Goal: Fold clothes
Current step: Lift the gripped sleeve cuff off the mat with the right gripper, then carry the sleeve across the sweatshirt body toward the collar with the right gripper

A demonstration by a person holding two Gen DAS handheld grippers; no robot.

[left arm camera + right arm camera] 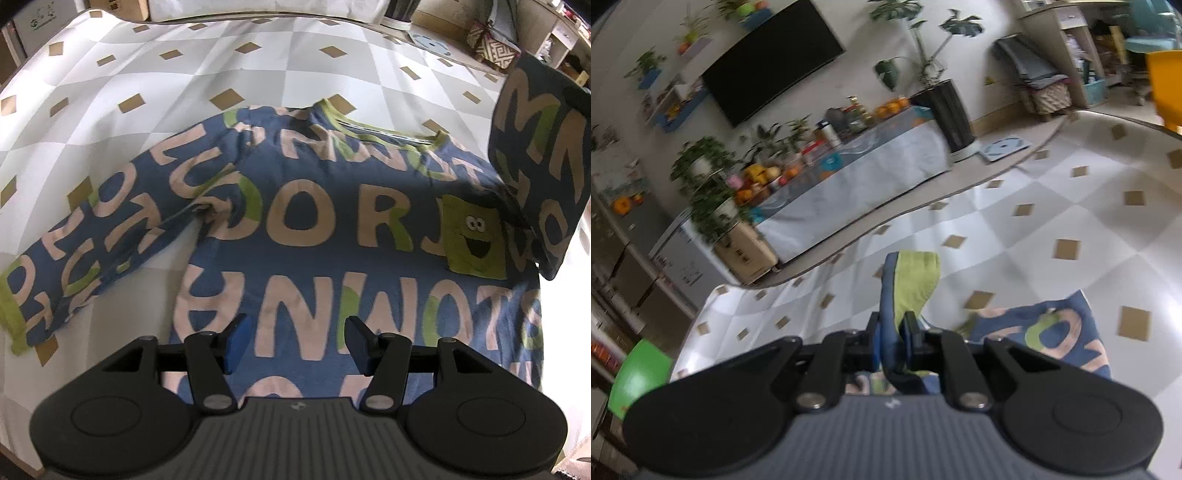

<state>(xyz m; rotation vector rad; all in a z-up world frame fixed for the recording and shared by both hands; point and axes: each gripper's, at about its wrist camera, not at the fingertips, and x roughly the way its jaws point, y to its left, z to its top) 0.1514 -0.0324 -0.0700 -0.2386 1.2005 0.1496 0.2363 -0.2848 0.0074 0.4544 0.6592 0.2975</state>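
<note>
A blue long-sleeved shirt with big pink letters and green trim lies flat on the checked tablecloth, collar away from me. Its green face pocket shows at the right. One sleeve stretches out to the left. The other sleeve is lifted in the air at the right. My left gripper is open just over the shirt's lower body, nothing between its fingers. My right gripper is shut on the green sleeve cuff, held above the tablecloth; the sleeve hangs down to its right.
Beyond the table's far edge stand a black plant pot, a cloth-covered sideboard with fruit and bottles, and a wall TV. A green chair is at the left, a patterned box on the floor.
</note>
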